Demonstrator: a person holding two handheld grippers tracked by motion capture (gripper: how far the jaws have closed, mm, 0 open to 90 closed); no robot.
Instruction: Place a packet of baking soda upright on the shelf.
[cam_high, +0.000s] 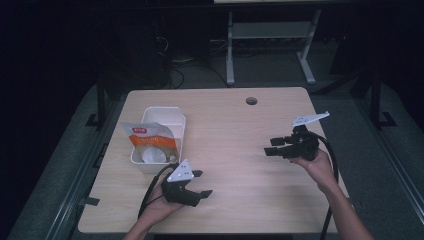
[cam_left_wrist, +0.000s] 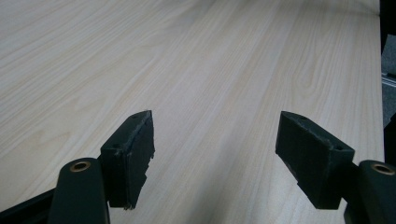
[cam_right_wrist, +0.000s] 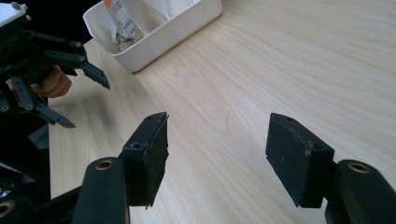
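Observation:
A white rectangular bin stands at the left of the light wooden table, with an orange and white plastic bag lying in it and over its near edge. My left gripper hovers near the table's front edge, just right of the bin, open and empty; its pads stand wide over bare wood. My right gripper is held at the right side of the table, pointing left, open and empty. In the right gripper view the bin and the left gripper appear farther off.
A round cable hole sits near the table's far edge. Beyond the table is a dark floor with a white desk frame and cables. Black cables trail from both grippers toward the front edge.

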